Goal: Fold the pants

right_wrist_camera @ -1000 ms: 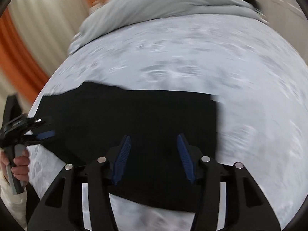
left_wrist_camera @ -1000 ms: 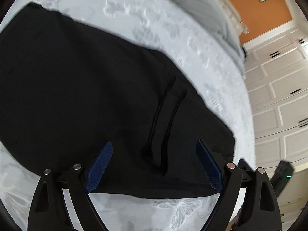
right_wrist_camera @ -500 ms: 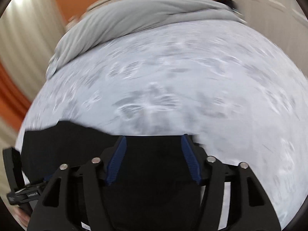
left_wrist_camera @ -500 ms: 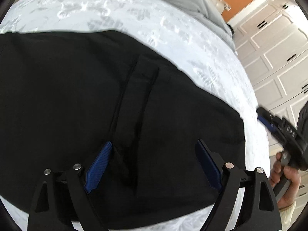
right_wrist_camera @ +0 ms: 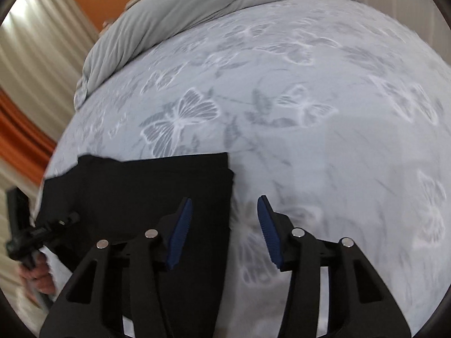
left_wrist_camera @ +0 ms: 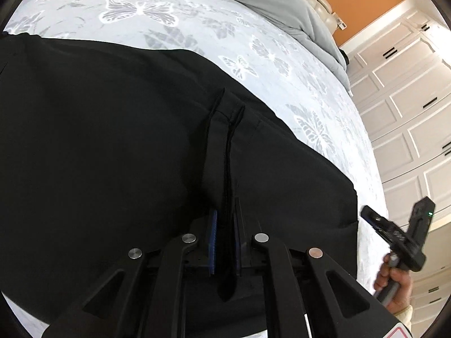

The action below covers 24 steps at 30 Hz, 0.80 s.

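Black pants lie flat on the butterfly-print bed sheet. My left gripper is shut on a raised fold of the pants by the pocket seam, the cloth pinched between its blue pads. In the right wrist view the pants end in a straight edge. My right gripper straddles that edge with its jaws closing. Its left fingertip is over the black cloth and its right fingertip is over the sheet. The pads are not pressing on anything.
A grey duvet is bunched at the head of the bed. White wardrobe doors stand past the bed's right side, and curtains hang on the left. A hand holds the right gripper at the pants' corner.
The left jaws have shut on a fold of the pants. The right gripper has slid right to the pants' edge, so one finger is now over bare sheet.
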Motion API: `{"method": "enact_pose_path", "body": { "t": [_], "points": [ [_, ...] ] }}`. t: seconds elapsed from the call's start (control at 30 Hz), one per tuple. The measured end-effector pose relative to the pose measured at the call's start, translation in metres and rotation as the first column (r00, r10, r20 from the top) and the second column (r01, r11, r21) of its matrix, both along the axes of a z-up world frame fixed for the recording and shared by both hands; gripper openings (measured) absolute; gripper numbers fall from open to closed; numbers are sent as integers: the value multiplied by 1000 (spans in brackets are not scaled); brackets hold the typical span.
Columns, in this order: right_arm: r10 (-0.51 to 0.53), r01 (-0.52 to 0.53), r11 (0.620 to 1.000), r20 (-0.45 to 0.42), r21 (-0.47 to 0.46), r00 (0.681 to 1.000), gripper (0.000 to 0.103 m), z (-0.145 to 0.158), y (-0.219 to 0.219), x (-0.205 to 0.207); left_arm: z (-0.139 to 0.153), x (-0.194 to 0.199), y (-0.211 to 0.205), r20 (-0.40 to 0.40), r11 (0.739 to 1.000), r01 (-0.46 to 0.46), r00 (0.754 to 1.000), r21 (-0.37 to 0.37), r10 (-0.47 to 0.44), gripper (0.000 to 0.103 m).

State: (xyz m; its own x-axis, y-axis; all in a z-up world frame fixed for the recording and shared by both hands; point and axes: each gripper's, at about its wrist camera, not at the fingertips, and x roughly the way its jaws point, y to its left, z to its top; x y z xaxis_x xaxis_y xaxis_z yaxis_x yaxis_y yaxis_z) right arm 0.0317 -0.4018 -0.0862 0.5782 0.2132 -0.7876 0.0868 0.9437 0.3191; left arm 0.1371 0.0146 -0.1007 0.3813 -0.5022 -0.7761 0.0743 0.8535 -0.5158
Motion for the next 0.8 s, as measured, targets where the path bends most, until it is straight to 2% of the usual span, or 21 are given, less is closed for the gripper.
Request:
{"method": "enact_pose_path", "body": {
  "t": [0.03,0.07,0.17,0.3,0.43,0.53,0.6,0.63,0.73,0.8],
  "points": [
    [14,-14,1000,1,-14,1000,25,-1,4,5,0,0,0,0,1000,0,1000,1,0,7],
    [20,-20,999,-5,-44,1000,16,-3,8,13,-3,-4,0,-1,1000,0,1000,4,0,7],
    [7,-6,997,14,-79,1000,14,0,6,28,-6,-6,-3,-1,1000,6,1000,22,-6,7],
    [-11,12,1000,29,-16,1000,15,11,-9,31,-4,1,-14,-4,999,25,1000,37,-25,8],
    [100,-98,994,28,-55,995,17,19,-1,23,-6,5,-7,-31,1000,23,999,6,-23,9],
    [172,-174,980,-29,-101,985,17,2,13,27,-6,5,-5,-34,1000,22,999,3,-22,9],
    [219,-227,960,-61,-164,974,11,-8,23,31,-7,4,-5,-31,1000,22,999,9,-22,10],
    [221,-227,959,-56,-167,974,0,-6,24,34,-6,2,-4,-30,1000,23,999,12,-22,10],
    [147,-137,969,34,-204,988,0,17,16,50,-7,2,-4,-27,999,26,999,25,-26,10],
    [90,-72,979,83,-191,992,0,24,7,56,-7,2,-5,-21,999,28,999,36,-27,12]
  ]
}}
